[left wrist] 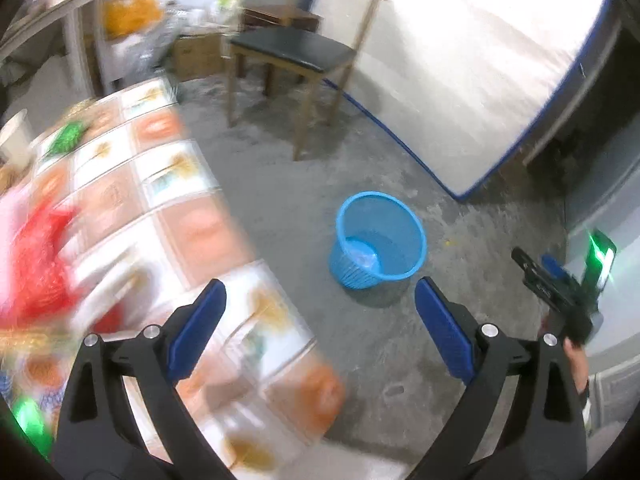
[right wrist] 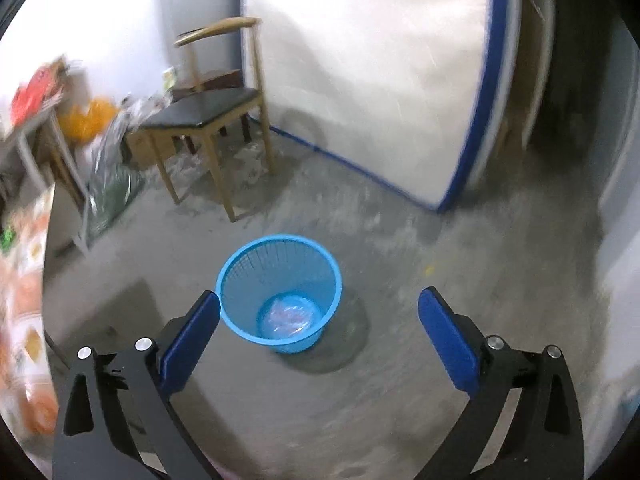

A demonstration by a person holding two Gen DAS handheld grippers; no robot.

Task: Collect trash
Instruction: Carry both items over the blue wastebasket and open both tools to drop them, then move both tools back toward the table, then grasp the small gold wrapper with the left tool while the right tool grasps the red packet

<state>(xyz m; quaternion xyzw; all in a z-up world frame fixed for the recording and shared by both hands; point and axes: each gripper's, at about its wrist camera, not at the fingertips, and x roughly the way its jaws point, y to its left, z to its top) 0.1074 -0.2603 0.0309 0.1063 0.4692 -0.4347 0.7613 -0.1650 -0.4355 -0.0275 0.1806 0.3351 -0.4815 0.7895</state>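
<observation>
Hovering both claws, spread wide and holding nothing, over one blue bin on the floor.

You are looking down at a single blue mesh bin (right wrist: 280, 292) standing upright on the concrete, with one clear crumpled wrapper (right wrist: 290, 315) lying in its bottom. It is sitting ahead of and below your right gripper (right wrist: 320, 308), nearly centred between its fingers, so this hand looks the nearer. From your left gripper (left wrist: 320, 300) the bin (left wrist: 378, 240) is lying slightly right of centre. More trash, one red bag (left wrist: 38, 264) and one green scrap (left wrist: 68, 138), is waiting on the patterned table (left wrist: 176, 208) to your left, blurred. One chair (right wrist: 208, 116) is standing beyond.
</observation>
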